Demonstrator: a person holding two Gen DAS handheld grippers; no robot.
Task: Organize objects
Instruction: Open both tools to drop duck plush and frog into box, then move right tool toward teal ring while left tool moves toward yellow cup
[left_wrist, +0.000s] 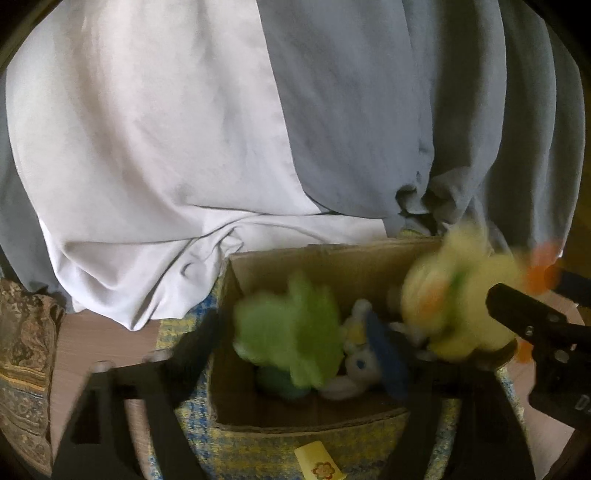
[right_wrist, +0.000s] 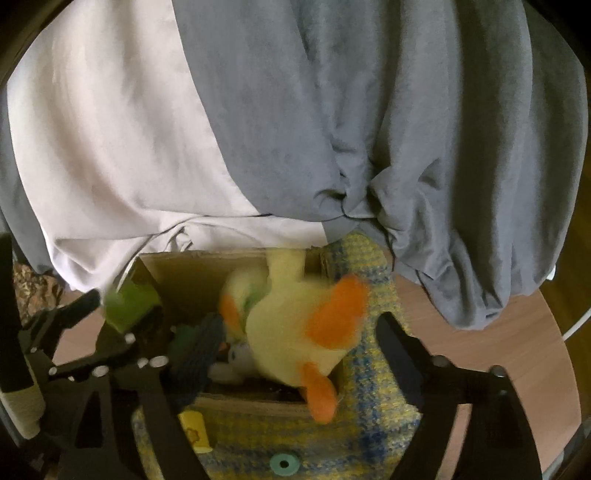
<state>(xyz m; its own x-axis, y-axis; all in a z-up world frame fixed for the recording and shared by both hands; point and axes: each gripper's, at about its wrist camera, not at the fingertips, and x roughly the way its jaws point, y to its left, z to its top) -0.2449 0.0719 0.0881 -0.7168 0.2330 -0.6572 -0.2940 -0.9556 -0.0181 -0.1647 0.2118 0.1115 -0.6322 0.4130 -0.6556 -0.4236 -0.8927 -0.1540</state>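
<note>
I have both tools spread wide, pads pressing on nothing. Between the fingers of my left tool (left_wrist: 295, 373) sits the green plush (left_wrist: 291, 336), blurred, in the box (left_wrist: 236, 391) just ahead. My right tool (right_wrist: 295, 332) frames the yellow duck (right_wrist: 295, 332) — blurred too, over the box's right rim, its orange foot (right_wrist: 319, 395) hanging toward me. Whether either pad touches a toy I cannot tell.

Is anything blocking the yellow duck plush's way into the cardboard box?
Nothing visible does. The yellow duck plush is over the open cardboard box, between the open right gripper's fingers. The green plush and other toys leave room.
</note>
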